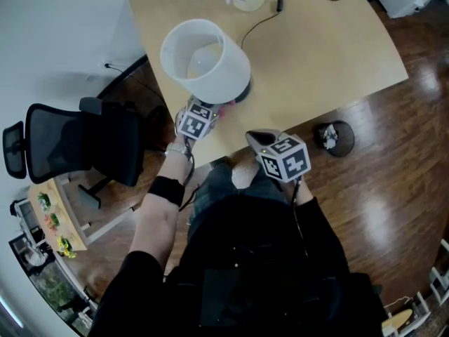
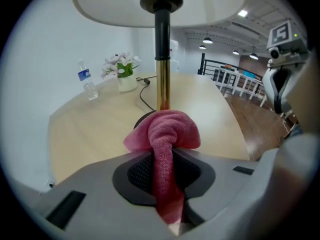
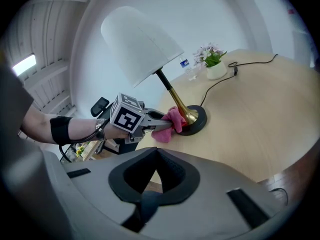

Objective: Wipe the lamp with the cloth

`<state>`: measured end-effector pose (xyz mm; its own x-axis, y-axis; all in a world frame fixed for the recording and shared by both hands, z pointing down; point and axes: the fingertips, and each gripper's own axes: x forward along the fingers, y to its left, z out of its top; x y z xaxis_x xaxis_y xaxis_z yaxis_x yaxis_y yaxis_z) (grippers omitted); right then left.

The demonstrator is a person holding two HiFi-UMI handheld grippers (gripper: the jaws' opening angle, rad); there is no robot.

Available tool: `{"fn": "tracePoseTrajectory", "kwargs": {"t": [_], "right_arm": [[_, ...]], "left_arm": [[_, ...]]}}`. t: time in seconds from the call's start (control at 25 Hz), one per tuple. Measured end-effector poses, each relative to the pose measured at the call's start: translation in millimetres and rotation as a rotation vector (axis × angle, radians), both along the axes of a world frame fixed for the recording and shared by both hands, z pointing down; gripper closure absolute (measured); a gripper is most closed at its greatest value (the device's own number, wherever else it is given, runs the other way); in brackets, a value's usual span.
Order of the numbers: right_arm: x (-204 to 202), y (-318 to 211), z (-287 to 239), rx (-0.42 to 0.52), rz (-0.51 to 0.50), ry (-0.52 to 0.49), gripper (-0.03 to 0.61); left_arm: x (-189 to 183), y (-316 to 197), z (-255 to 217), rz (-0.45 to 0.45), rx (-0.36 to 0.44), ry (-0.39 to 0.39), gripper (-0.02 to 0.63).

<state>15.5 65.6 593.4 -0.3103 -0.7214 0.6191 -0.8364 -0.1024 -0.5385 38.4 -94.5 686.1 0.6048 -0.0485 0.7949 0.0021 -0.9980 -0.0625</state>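
The lamp has a white shade (image 1: 203, 58), a brass stem (image 2: 162, 86) and a round black base (image 3: 196, 123), and stands on the wooden table (image 1: 316, 55). My left gripper (image 2: 167, 156) is shut on a pink cloth (image 2: 162, 131) bunched at its tip. In the right gripper view the cloth (image 3: 171, 121) rests against the flared foot of the brass stem (image 3: 181, 106), under the shade (image 3: 140, 44). The left gripper (image 1: 209, 116) reaches in from the table's near edge. My right gripper (image 3: 157, 156) hangs back off the table's front edge, jaws together with nothing in them.
A water bottle (image 2: 87, 79) and a pot of flowers (image 2: 123, 73) stand at the table's far side, and the lamp's black cable (image 1: 270, 12) runs between them. A black office chair (image 1: 77, 142) is on the left, and a small bin (image 1: 335, 137) sits on the wooden floor.
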Motion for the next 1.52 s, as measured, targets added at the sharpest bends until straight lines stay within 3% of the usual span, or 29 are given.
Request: {"fn": "tracePoseTrajectory", "kwargs": {"t": [0.16,0.32,0.48,0.64,0.96,1.24,1.52], "right_arm": [[0.0,0.2,10.2,-0.028,0.051,0.016,0.572],[-0.4,-10.3,23.4,-0.066,0.147,0.052,0.572],[-26.8,-36.0,15.4,-0.096,0.26,0.07,0.572],[-56.7,-61.4,8.3,-0.139,0.378,0.077,0.572],[-113.8,-95.4,1.5,-0.197,0.54,0.102,0.572],[-115.4,-90.3,-1.6,-0.187,0.63,0.106,0.572],[-92.6,-89.9,-9.1,-0.103,0.677,0.087,0.572]], "left_arm": [[-23.5,-15.9,16.8,0.067,0.069,-0.111,0.528],[-41.3,-28.3,29.3,0.152,0.062,-0.11,0.528],[-55.1,-43.3,4.0,0.212,-0.002,-0.008,0.528],[-40.9,-61.0,-45.2,0.238,-0.13,0.193,0.528],[21.0,-63.9,-109.9,0.505,-0.169,0.397,0.528],[38.6,-29.5,-122.4,0.702,-0.188,0.417,0.528],[42.1,-11.9,-110.0,0.77,-0.174,0.355,0.528]]}}
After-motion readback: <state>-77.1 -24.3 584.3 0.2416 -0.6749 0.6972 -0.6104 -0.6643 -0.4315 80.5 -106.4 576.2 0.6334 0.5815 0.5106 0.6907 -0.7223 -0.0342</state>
